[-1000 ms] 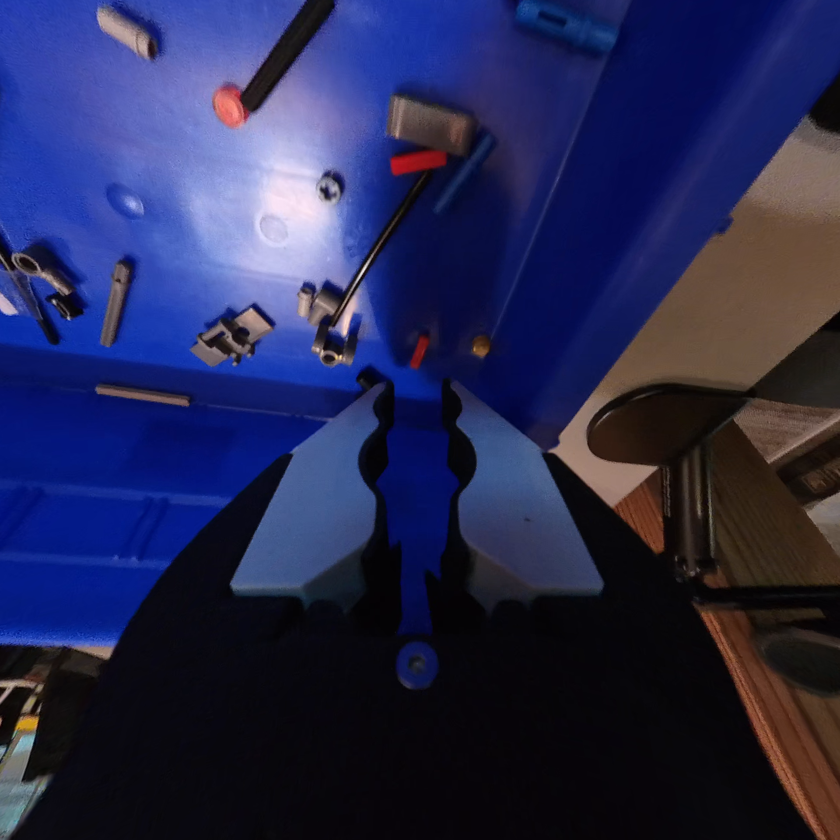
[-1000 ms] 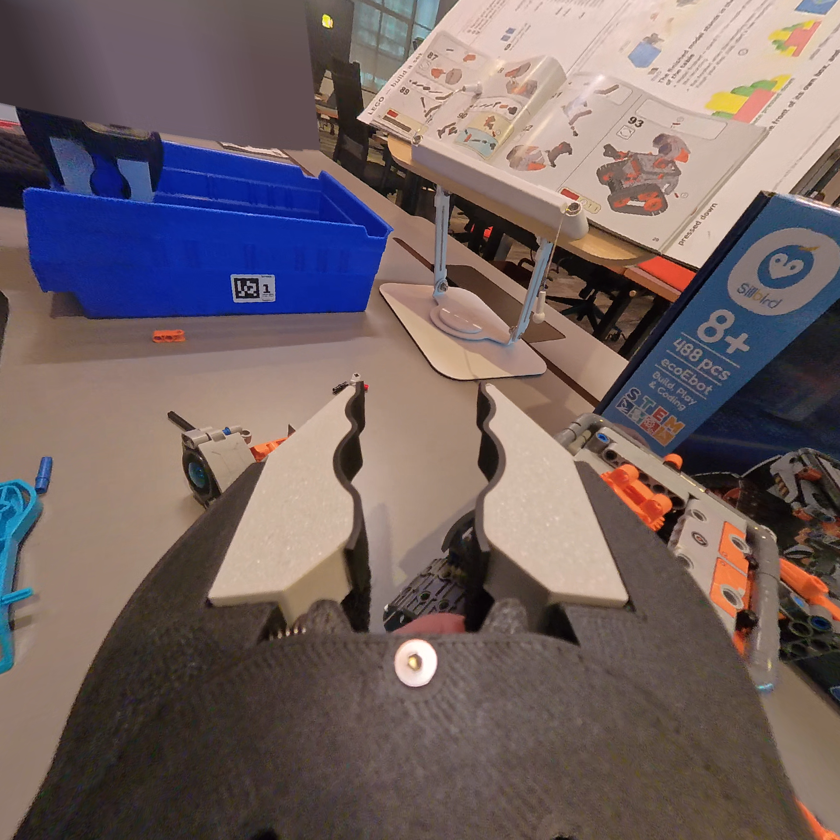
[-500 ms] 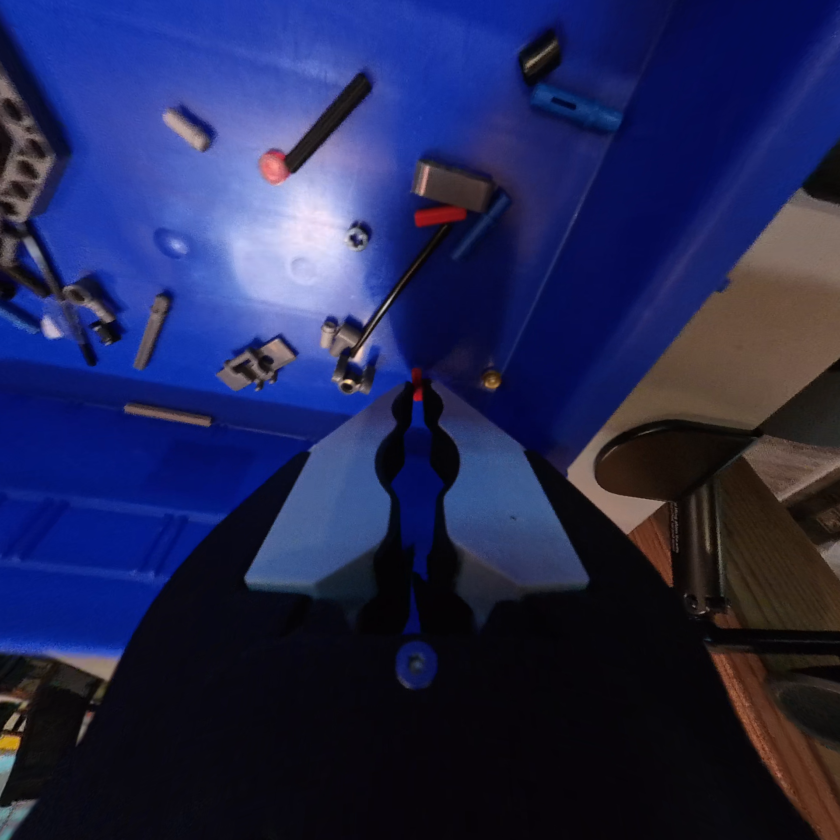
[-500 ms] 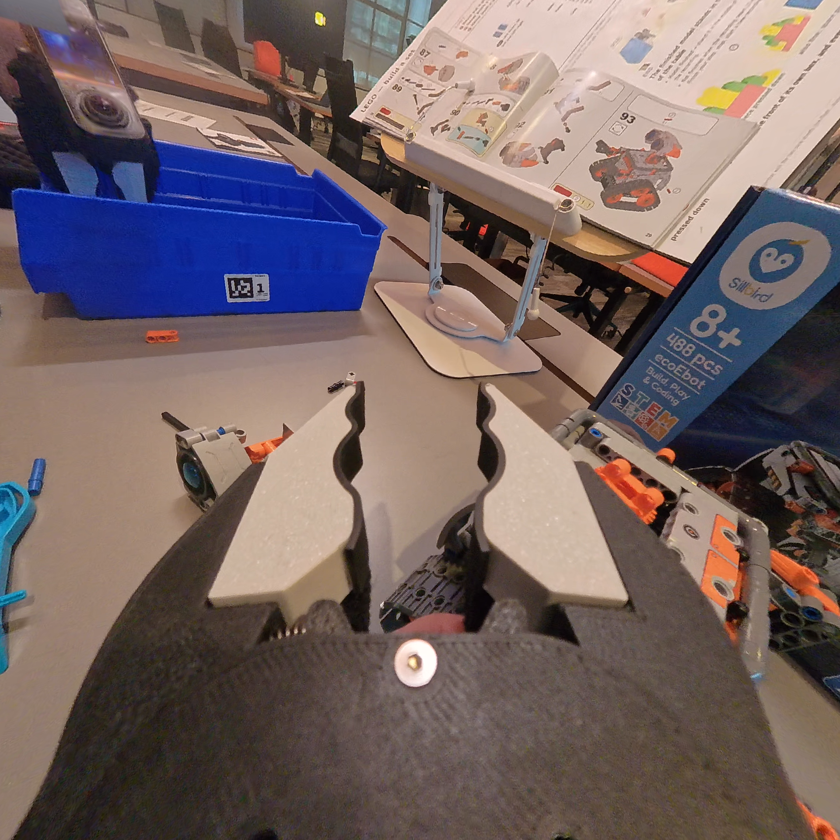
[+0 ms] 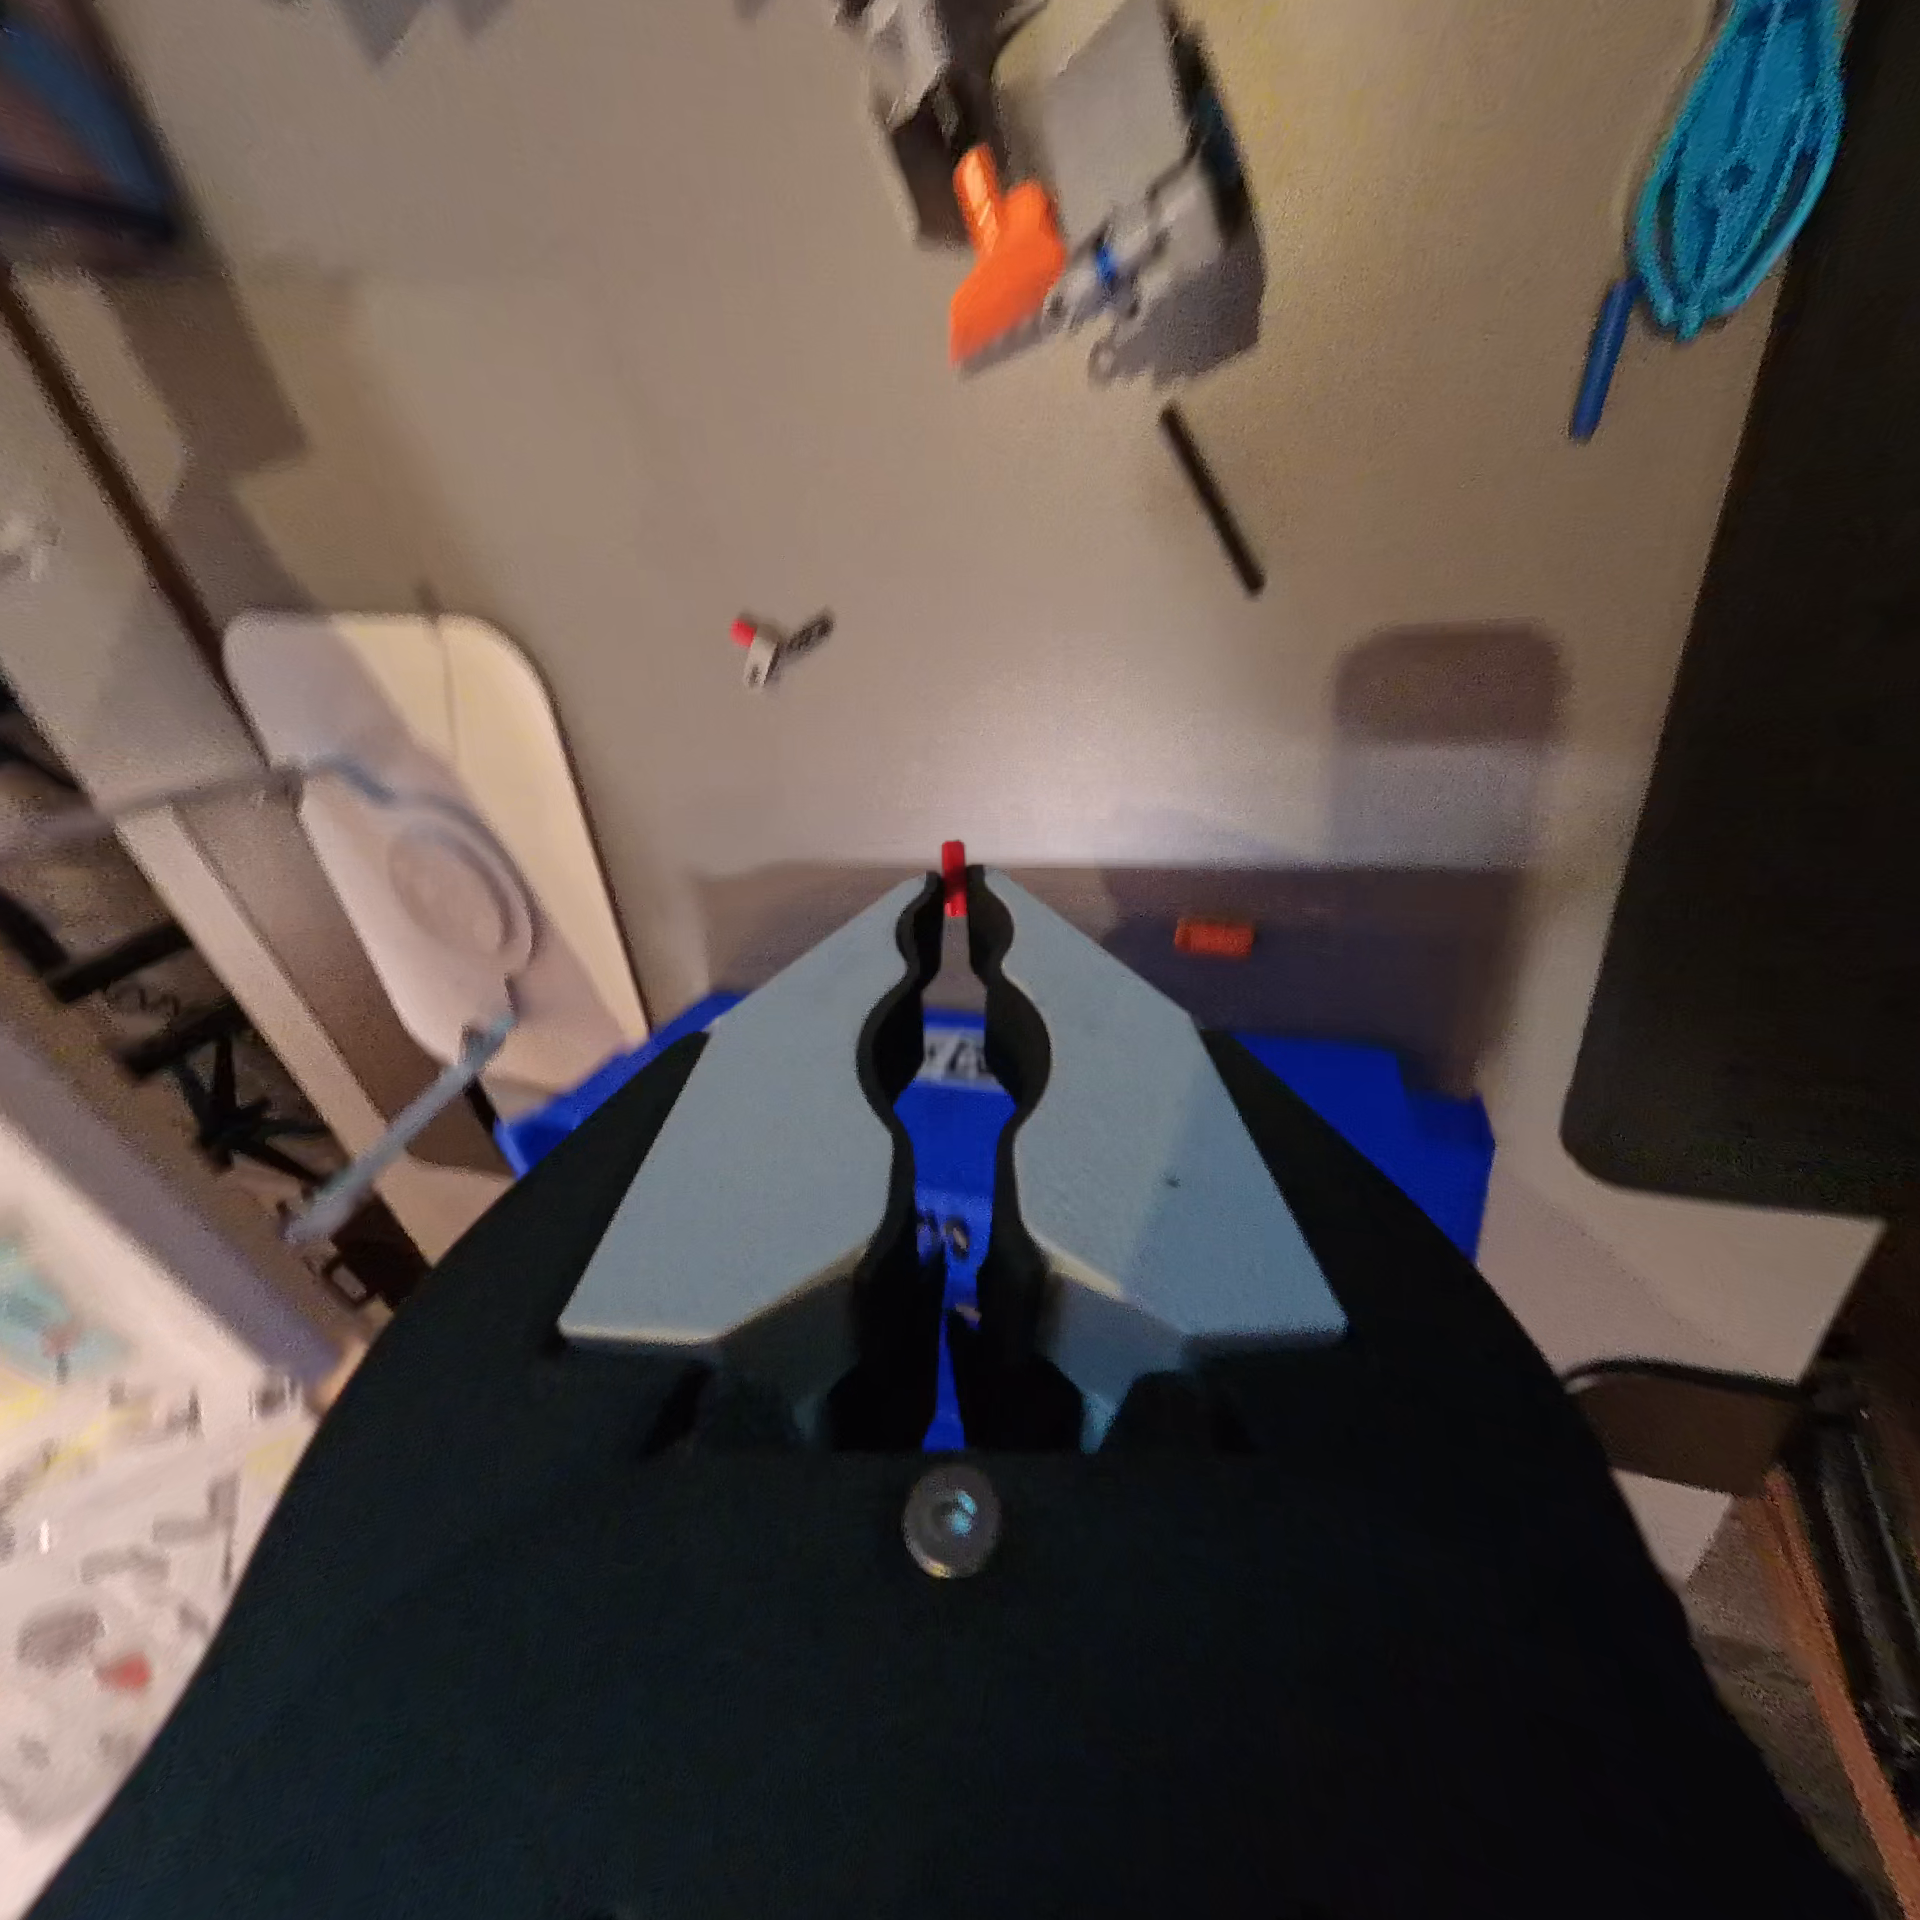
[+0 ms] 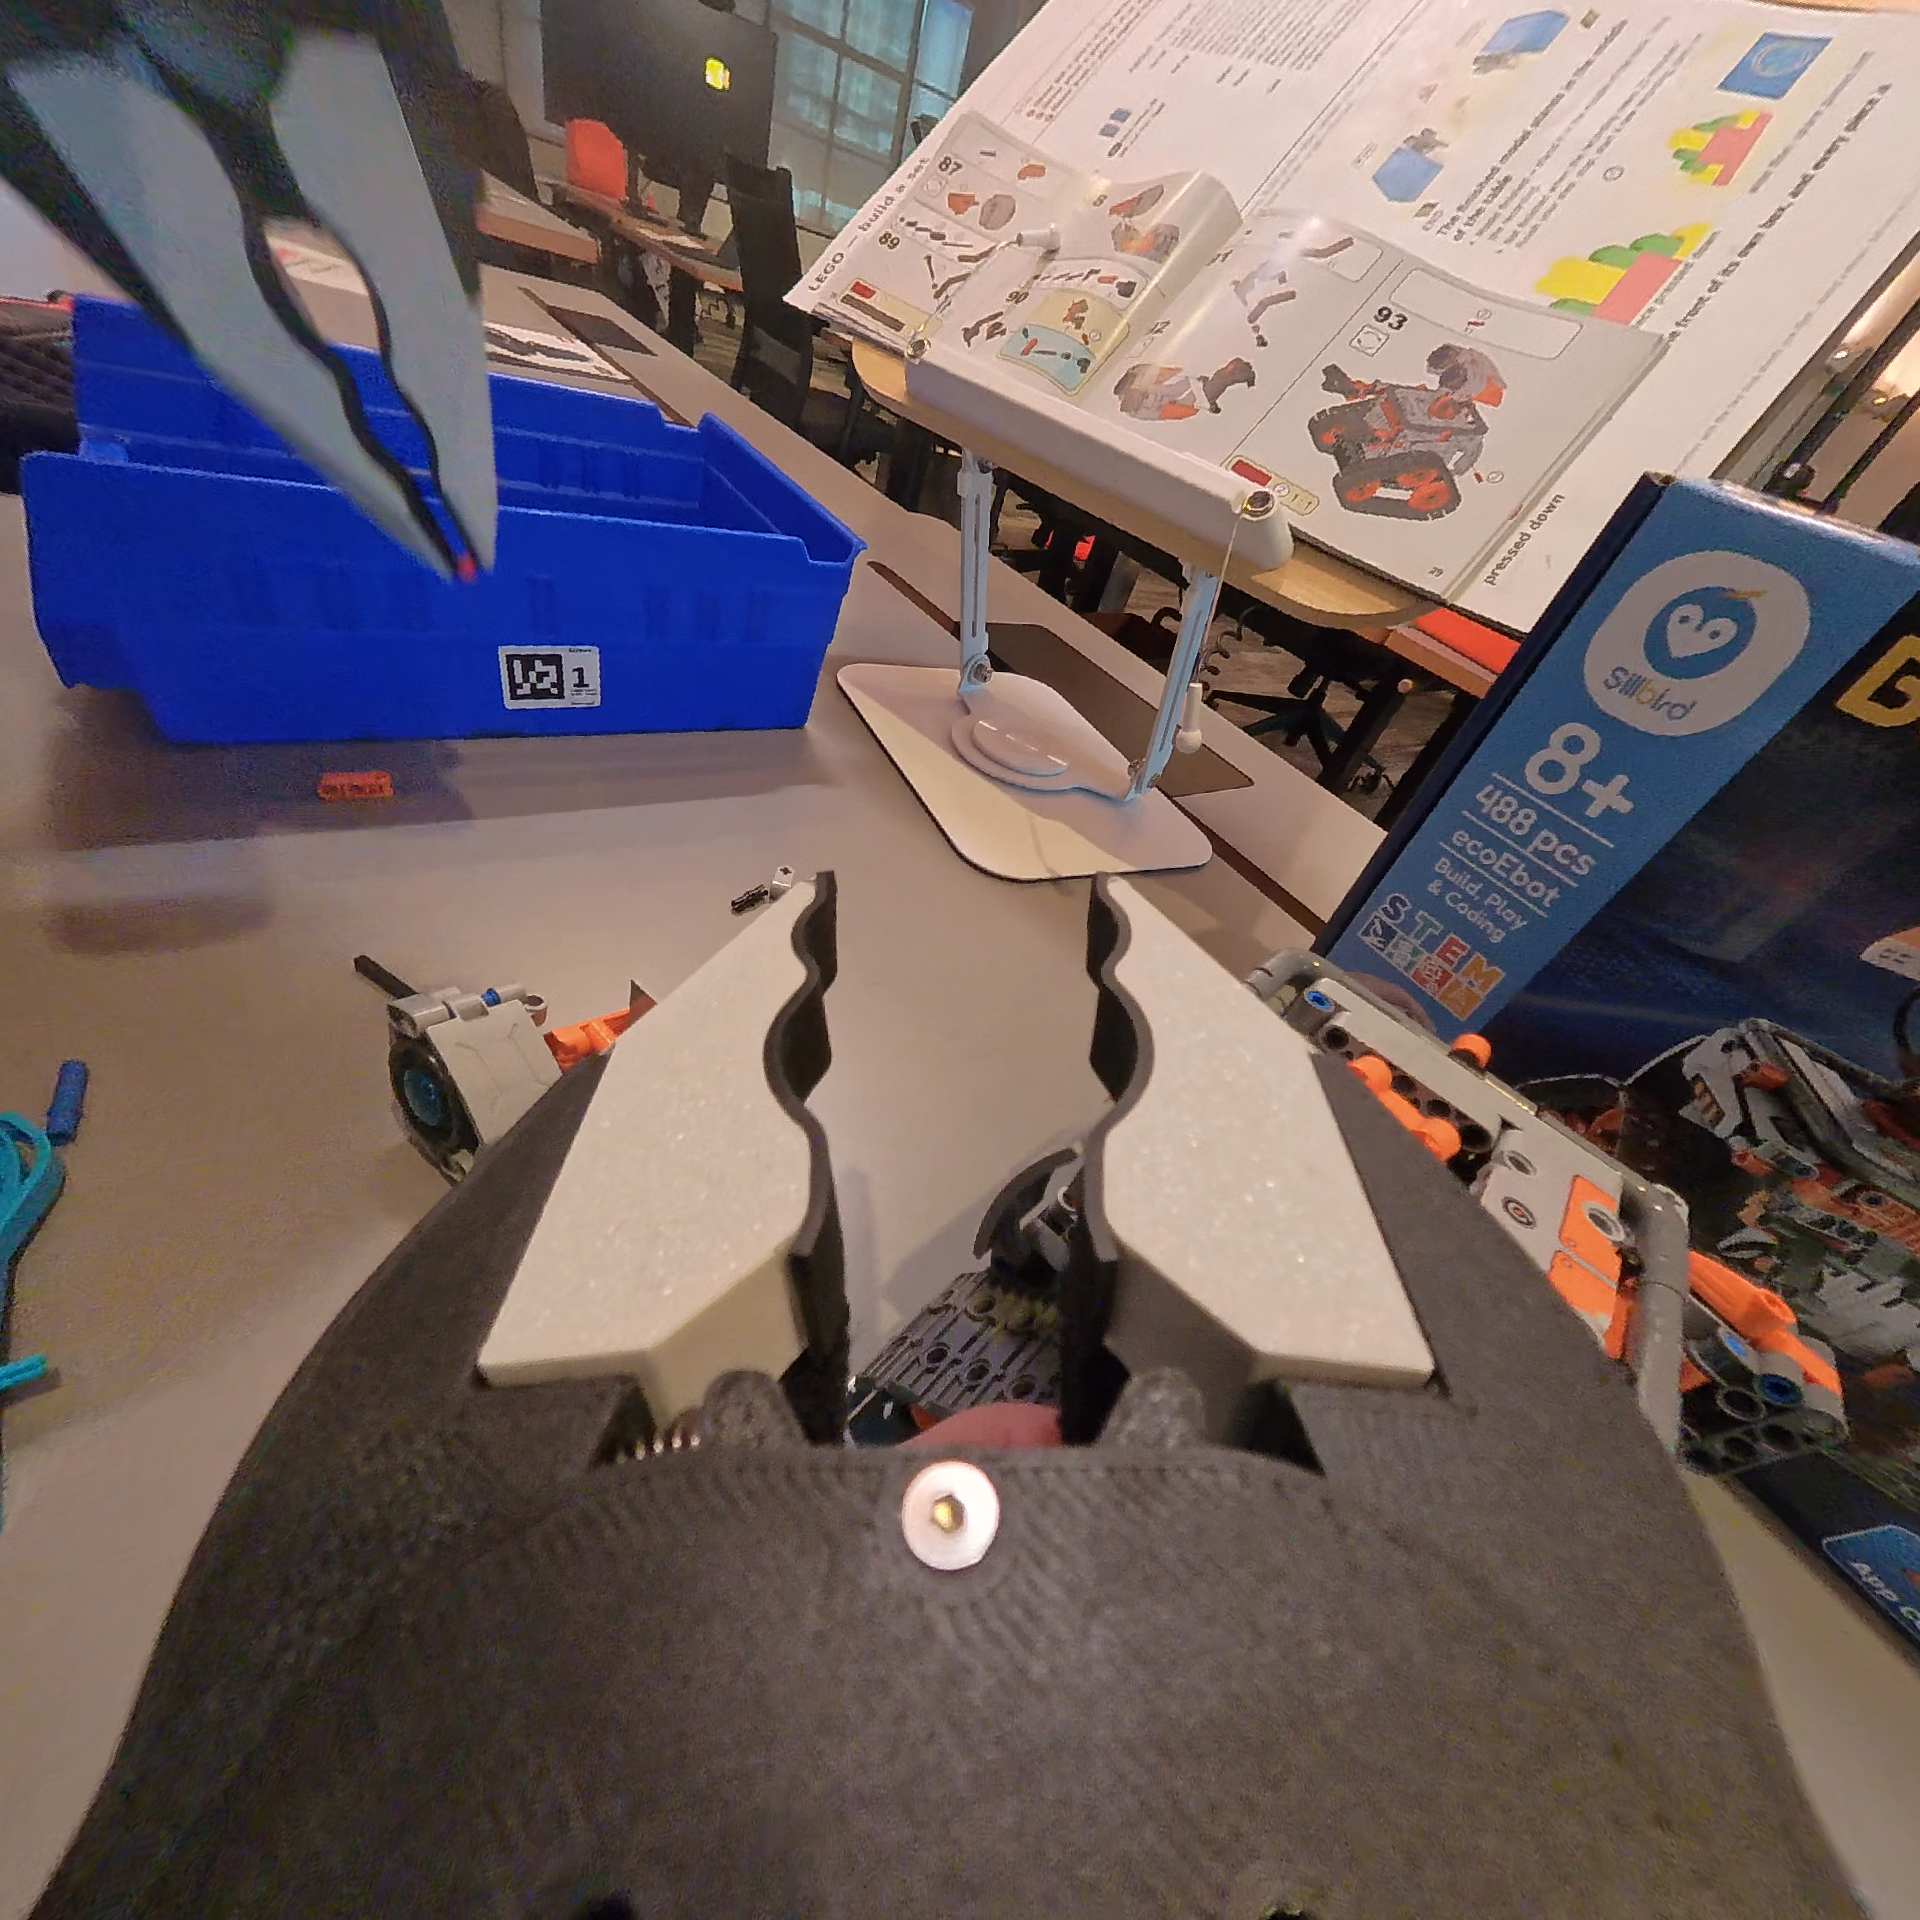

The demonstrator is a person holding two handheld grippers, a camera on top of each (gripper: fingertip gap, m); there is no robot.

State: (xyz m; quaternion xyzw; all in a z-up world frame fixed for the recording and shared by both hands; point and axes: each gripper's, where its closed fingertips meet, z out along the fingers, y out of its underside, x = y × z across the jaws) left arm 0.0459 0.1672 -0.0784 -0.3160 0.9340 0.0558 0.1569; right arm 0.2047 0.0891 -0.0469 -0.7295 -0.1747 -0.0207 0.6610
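My left gripper (image 5: 952, 883) is shut on a small red pin (image 5: 952, 891) that sticks out between its tips. It hangs above the front edge of the blue bin (image 5: 1351, 1101), pointing at the beige table. It also shows in the right wrist view (image 6: 457, 556), high over the bin (image 6: 312, 644), with the red pin (image 6: 465, 568) at its tips. My right gripper (image 6: 963, 894) is open and empty, low over the table. A dark studded piece (image 6: 966, 1340) lies under its fingers. A grey and orange motor block (image 6: 468, 1070) lies to its left, and a grey and orange model (image 6: 1558, 1195) to its right.
A white book stand (image 6: 1039, 748) holds an open instruction booklet (image 6: 1351, 260) behind. A blue box (image 6: 1621, 779) stands at the right. On the table lie a small orange piece (image 6: 355, 787), a small black and grey piece (image 6: 764, 891), a black axle (image 5: 1210, 499) and a teal part (image 5: 1725, 177). To reach the small orange piece (image 6: 355, 787) in a straight line is about 12 centimeters for my left fingers, about 25 centimeters for my right. Seen from the left wrist view (image 5: 1217, 928) as well.
My left gripper shut on the red pin on the bin floor, then lifted out and swung over the bin's front edge towards the table. The right gripper has barely moved.
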